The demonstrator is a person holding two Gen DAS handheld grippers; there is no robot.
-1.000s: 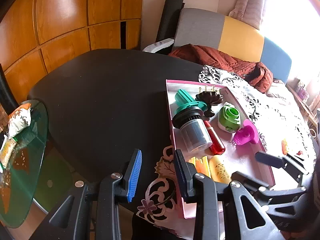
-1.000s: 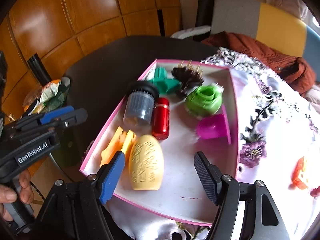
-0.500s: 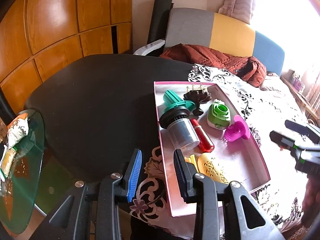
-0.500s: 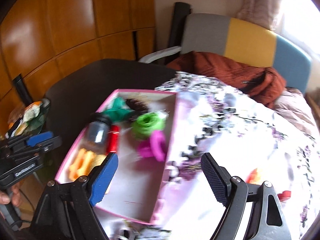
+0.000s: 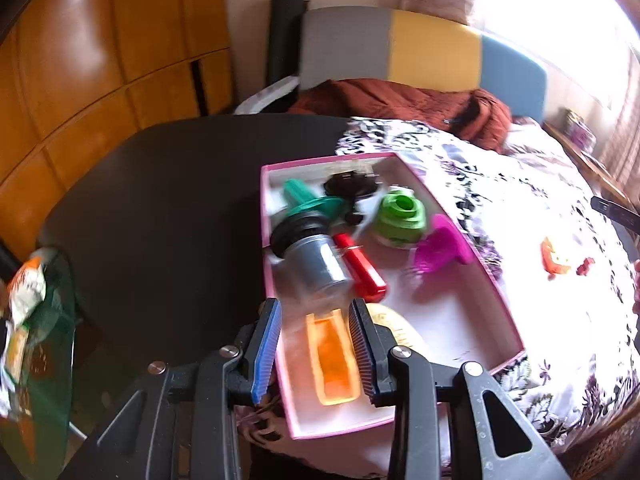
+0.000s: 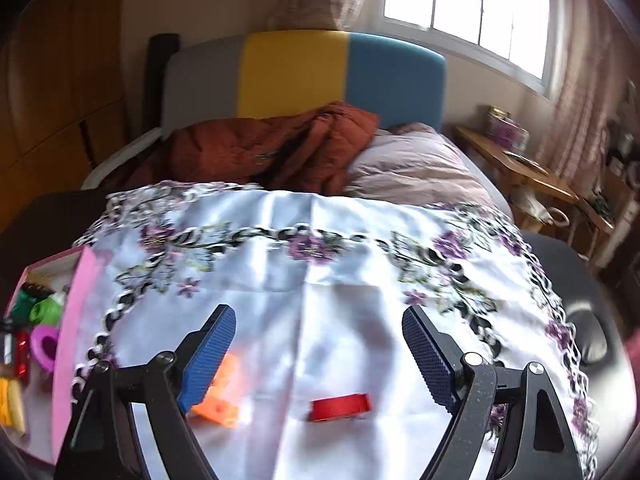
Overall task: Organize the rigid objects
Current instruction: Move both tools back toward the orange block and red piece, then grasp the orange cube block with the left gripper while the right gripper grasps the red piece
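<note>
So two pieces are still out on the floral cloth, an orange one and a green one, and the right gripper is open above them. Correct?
Not quite: the second piece is red, not green. The right wrist view shows the orange piece and a red piece lying on the floral cloth, with the right gripper open above them.

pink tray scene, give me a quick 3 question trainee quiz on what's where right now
1. True or false: the red block lies inside the pink tray.
2. Which sits between the left gripper pads? A) green piece B) orange piece C) red cylinder
3. Fill in: the right gripper hovers over the floral ____.

Key: 1 false, it lies on the cloth; 2 B; 3 cloth.
</note>
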